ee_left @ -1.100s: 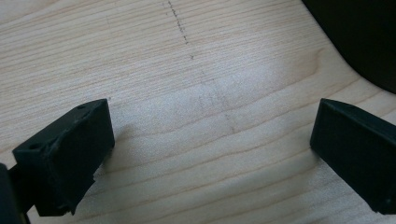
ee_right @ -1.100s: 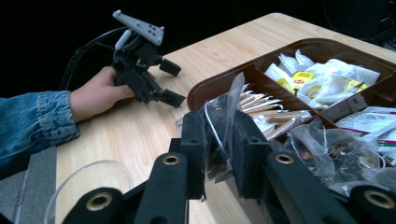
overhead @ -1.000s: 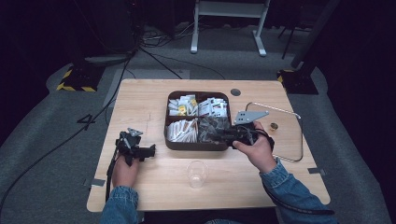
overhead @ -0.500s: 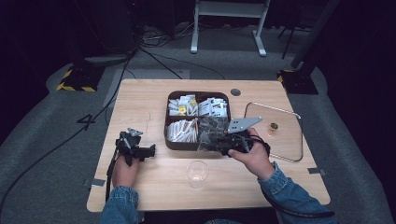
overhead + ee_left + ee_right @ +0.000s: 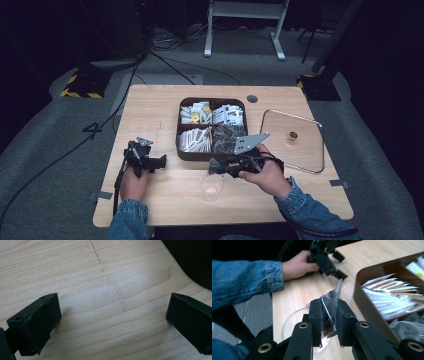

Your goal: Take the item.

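Packet over the glass, drop coming up.

Left gripper (image 5: 159,162) rests on the table (image 5: 105,305) with jaws wide apart and nothing between them, well off to the side. Across from it, the right gripper (image 5: 329,322) is clamped on a clear plastic packet (image 5: 331,307), its long axis standing up out of the jaws. The glass (image 5: 211,186) sits directly below and just ahead of those tips, so the right hand (image 5: 267,175) is the nearer one. The compartment box (image 5: 186,152) lies just beyond.

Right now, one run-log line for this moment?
right gripper: shut on clear packet | above glass | left gripper: open, on table
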{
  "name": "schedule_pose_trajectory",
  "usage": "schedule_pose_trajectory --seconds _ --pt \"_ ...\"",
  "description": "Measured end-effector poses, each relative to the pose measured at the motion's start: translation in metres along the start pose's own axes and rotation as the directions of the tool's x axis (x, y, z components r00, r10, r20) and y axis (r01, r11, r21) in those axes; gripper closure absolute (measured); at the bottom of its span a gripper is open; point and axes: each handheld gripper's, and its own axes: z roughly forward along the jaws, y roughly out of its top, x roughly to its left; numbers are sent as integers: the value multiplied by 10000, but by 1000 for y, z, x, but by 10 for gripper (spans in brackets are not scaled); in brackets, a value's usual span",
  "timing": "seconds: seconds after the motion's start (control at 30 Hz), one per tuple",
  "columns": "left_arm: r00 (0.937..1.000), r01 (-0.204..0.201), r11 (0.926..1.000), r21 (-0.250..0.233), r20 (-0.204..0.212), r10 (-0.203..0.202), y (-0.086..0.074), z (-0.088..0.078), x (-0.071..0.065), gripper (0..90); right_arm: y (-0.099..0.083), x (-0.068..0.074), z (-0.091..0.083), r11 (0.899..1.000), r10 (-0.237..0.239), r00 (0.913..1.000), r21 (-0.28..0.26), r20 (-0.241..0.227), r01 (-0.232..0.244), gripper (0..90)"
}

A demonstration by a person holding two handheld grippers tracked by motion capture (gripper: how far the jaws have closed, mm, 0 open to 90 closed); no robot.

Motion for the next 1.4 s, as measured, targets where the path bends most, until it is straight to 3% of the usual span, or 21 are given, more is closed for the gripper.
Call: schedule_pose_trajectory --seconds 0.67,0.77,0.9,1.4 --pt "10000 -11 10000 1 -15 11 0 0 0 1 -5 14 19 9879 -452 9973 1456 -583 533 766" --pt "10000 -12 10000 3 -12 12 0 0 0 0 -6 15 22 9850 -419 9971 1647 -632 518 709" --pt "10000 -17 10000 -3 -12 17 0 0 0 0 -5 15 22 9883 -471 9972 1425 -582 550 604" --pt "10000 -49 10000 -13 -10 49 0 0 0 1 -4 9 16 9953 -241 9995 930 -226 261 569"
